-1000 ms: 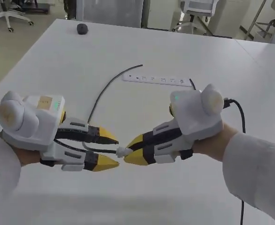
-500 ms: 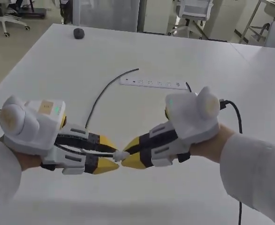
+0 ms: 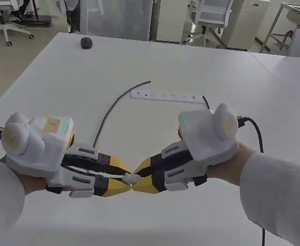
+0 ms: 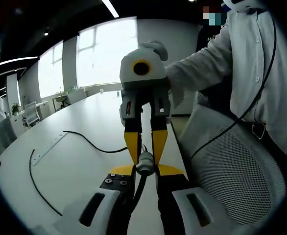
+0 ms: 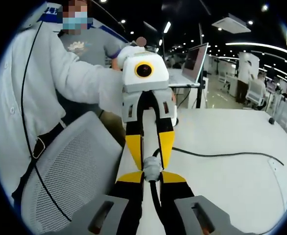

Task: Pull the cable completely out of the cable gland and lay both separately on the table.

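A small white cable gland hangs just above the white table where the two grippers' yellow tips meet. My right gripper is shut on the gland. My left gripper is open. Its jaws stand either side of the black cable, and their tips reach the gland. The cable runs from the left gripper out across the table in a long curve. In the right gripper view the cable leaves the gland and trails off to the right.
A white power strip lies beyond the cable's free end. A dark mouse sits near the far edge. Office chairs stand behind the table. A grey mesh chair is at the near edge, by the person.
The left gripper has moved in along the cable until its tips meet the gland and the right gripper's tips. The pair sits lower in the picture as the head camera shifted.
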`<state>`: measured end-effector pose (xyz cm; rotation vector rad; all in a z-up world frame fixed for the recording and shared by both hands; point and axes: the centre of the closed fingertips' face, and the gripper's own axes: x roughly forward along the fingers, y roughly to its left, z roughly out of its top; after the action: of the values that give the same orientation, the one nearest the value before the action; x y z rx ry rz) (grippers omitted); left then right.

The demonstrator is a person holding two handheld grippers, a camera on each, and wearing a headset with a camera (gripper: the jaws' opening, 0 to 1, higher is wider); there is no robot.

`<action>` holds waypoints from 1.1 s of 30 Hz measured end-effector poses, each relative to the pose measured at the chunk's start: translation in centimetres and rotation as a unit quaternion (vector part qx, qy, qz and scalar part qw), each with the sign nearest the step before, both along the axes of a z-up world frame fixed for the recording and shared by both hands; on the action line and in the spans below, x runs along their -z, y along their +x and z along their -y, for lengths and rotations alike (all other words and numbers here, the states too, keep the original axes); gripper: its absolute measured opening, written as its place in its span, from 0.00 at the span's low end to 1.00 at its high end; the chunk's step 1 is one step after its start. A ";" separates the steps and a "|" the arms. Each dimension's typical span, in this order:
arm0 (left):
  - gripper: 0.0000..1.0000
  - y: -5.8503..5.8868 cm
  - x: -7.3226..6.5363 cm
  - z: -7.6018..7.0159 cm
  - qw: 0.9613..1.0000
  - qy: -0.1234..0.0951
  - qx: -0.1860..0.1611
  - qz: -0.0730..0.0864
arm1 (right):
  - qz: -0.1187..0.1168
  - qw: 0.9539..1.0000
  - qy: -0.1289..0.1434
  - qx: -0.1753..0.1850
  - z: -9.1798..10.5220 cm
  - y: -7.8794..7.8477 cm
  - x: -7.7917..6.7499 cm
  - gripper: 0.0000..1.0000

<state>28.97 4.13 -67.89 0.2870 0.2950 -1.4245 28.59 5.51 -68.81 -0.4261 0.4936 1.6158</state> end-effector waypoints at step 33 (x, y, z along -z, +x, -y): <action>0.15 0.3 0.3 0.6 1.000 0.014 0.000 0.007 | 0.031 0.999 -0.012 0.011 0.5 0.3 0.3 0.09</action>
<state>29.32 3.56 -68.20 0.3186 0.3040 -1.4180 28.93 4.97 -69.12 -0.4852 0.4702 1.5729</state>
